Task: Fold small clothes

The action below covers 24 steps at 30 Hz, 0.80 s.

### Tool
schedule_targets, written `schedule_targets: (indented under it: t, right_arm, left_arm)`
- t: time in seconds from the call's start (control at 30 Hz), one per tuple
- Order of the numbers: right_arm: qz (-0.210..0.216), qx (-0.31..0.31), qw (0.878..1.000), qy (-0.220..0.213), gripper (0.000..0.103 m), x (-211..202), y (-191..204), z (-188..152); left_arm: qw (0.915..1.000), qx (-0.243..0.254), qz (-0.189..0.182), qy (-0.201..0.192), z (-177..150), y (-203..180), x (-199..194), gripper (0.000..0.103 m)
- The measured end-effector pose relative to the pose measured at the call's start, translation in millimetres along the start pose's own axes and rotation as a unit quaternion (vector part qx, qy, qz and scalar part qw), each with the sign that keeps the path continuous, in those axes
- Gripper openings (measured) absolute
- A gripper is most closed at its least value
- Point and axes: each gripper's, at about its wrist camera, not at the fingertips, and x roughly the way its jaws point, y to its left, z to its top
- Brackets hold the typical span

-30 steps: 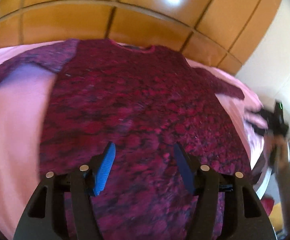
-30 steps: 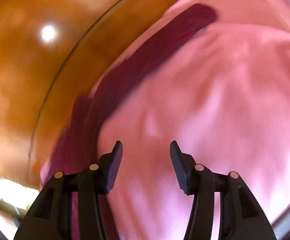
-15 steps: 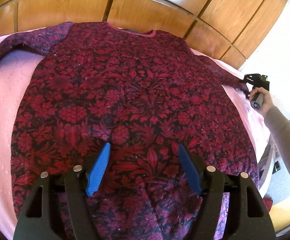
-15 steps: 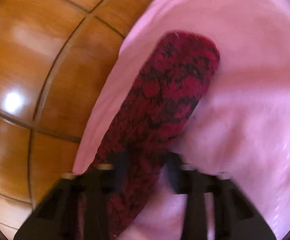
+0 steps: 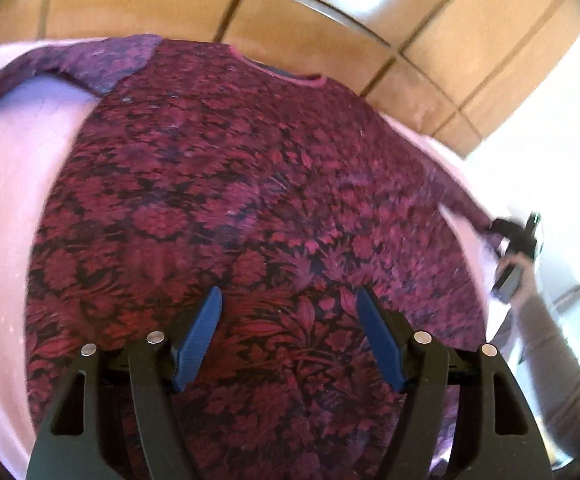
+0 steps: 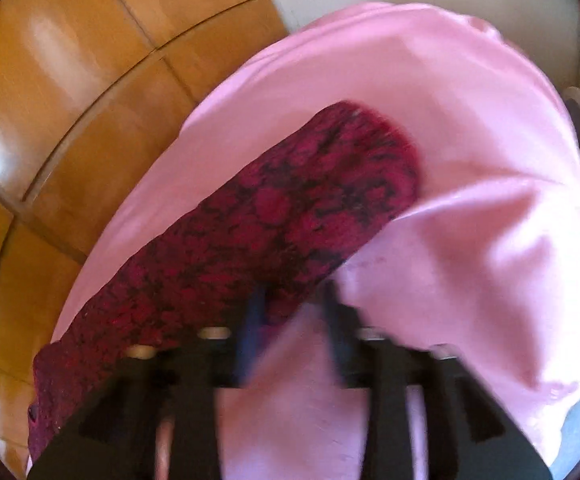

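Note:
A dark red floral sweater (image 5: 249, 208) lies flat, front up, on a pink bedsheet (image 5: 13, 208), collar toward the wooden headboard. My left gripper (image 5: 290, 312) is open above the sweater's lower body, touching nothing. The right sleeve (image 6: 290, 216) runs across the pink sheet in the right wrist view. My right gripper (image 6: 294, 320) is blurred, its fingers narrowly apart at the sleeve's lower edge where it meets a fold of the sheet (image 6: 470, 240). It also shows in the left wrist view (image 5: 518, 236) at the sleeve's cuff. The left sleeve (image 5: 61, 64) stretches out to the far left.
A wooden panelled headboard (image 5: 290, 12) stands behind the bed. A white wall (image 5: 550, 128) is at the right. The bed's right edge drops off past the right sleeve. The sheet is rumpled near the right gripper.
My left gripper has backed off a little and stayed open. My right gripper has moved along the right sleeve toward its edge, and its fingers look closer together than a second ago.

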Motion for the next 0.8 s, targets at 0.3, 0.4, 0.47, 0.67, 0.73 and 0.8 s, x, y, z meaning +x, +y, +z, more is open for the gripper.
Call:
schedule_targets:
  t: [0.3,0.4,0.47,0.67,0.73,0.8]
  right_arm:
    - [0.071,-0.052,0.996,-0.018,0.085,-72.7,38.4,-38.5]
    - [0.130,-0.119,0.984,0.000,0.088,-94.3,81.1,-78.3]
    - [0.165,-0.160,0.973,0.020,0.090,-97.8,110.5,-108.8]
    - [0.264,-0.270,0.919,0.111,0.090,-111.6,189.1,-223.7]
    - [0.276,-0.301,0.904,0.129,0.090,-114.6,207.4,-255.7]
    - [0.276,-0.329,0.893,0.138,0.090,-111.6,221.8,-276.9]
  left_arm:
    - [0.9772,-0.173,0.046,-0.114,27.8,113.8,-68.1,0.075]
    - [0.9572,-0.242,0.054,-0.150,41.5,163.6,-88.1,0.075]
    - [0.9432,-0.284,0.051,-0.165,52.8,194.3,-96.3,0.075]
    - [0.8948,-0.376,0.077,-0.228,83.9,273.0,-118.1,0.075]
    - [0.8807,-0.403,0.084,-0.234,89.9,296.4,-120.2,0.075]
    - [0.8715,-0.418,0.080,-0.243,95.7,311.5,-121.7,0.075]
